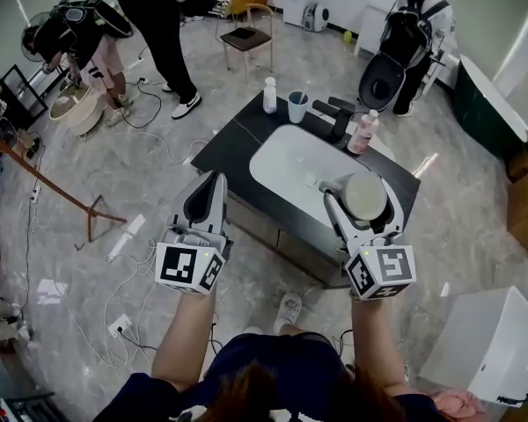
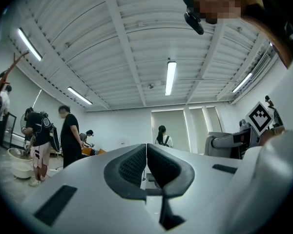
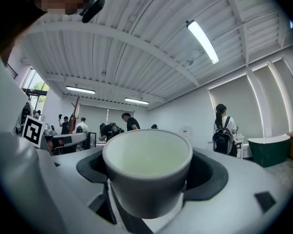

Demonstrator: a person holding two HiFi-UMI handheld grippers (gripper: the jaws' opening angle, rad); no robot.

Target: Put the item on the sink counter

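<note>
Over the dark sink surface in the head view, the right gripper carries a pale cup, seemingly upright, above the near right corner beside the white basin; the left gripper hangs off the near left edge. Left gripper view: its fingers are pressed together on nothing. Right gripper view: the fingers clasp the cup by its wall. To do this well, I would lower it level onto bare surface, clear of the pink bottle and black tap, releasing only once the base sits flat
</note>
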